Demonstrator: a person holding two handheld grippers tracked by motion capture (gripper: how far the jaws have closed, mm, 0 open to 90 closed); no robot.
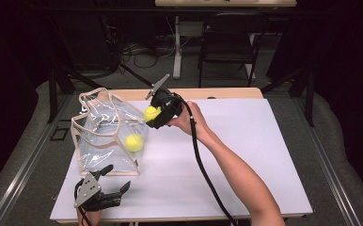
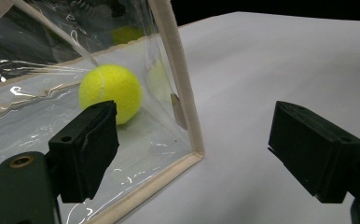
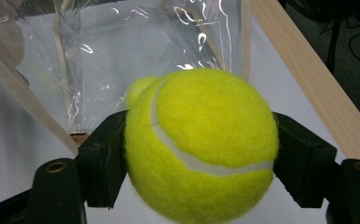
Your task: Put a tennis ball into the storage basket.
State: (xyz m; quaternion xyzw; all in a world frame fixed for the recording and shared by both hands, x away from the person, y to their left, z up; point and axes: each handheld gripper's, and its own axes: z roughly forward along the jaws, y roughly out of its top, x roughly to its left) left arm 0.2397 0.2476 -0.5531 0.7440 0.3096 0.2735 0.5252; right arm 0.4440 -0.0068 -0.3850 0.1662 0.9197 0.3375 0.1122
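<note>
Tennis ball [image 1: 151, 113] is clamped in R gripper [image 1: 155, 117], held above bench [image 1: 245, 155] just beside clear bag [image 1: 105, 141], approx 3 o'clock of its upper side. Bag mouth lies at approx 9–10 o'clock from gripper. 2nd ball [image 1: 134, 142] seen inside bag. L gripper [image 1: 116, 181] jaws apart, nothing held, at bag's near corner.

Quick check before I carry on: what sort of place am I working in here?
Most likely a lab or recording workspace, not a home. The table has a plain white top boxed in by dark curtains, with loose cables on the floor and a folding chair by another desk behind.
</note>
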